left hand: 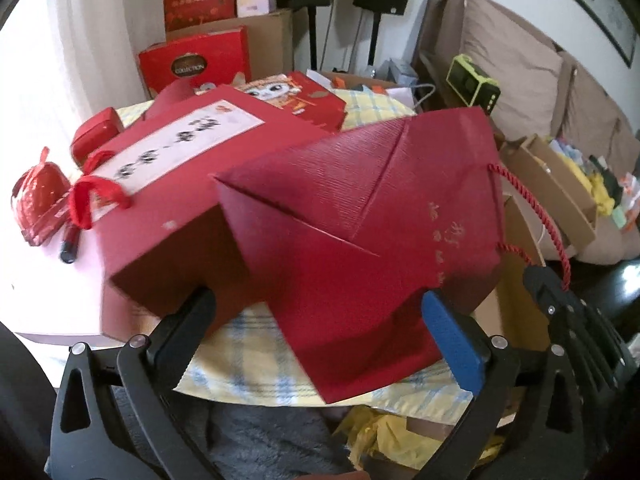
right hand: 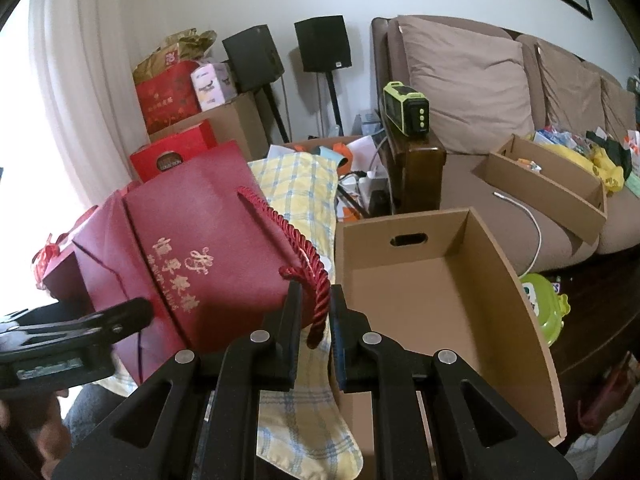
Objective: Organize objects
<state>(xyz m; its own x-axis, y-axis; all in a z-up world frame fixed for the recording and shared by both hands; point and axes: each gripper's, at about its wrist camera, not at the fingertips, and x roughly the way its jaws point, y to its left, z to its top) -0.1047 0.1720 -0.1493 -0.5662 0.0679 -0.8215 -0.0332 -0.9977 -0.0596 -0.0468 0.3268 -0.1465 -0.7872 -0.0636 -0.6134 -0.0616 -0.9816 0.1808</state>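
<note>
Your right tool (right hand: 310, 320) is clenched on the bag's (right hand: 208, 248) red rope handle (right hand: 308, 264), the cord pinched between its pads. Your left tool (left hand: 320, 320) stands spread wide, released, its pads either side of the bag's folded bottom without pressing it. The bag (left hand: 360, 220) lies tilted over a checked cloth (left hand: 256, 364) (gold lettering on its side). Just right of it sits an open cardboard box (right hand: 440, 280); a larger red box (left hand: 180, 184) lies to the bag's left.
</note>
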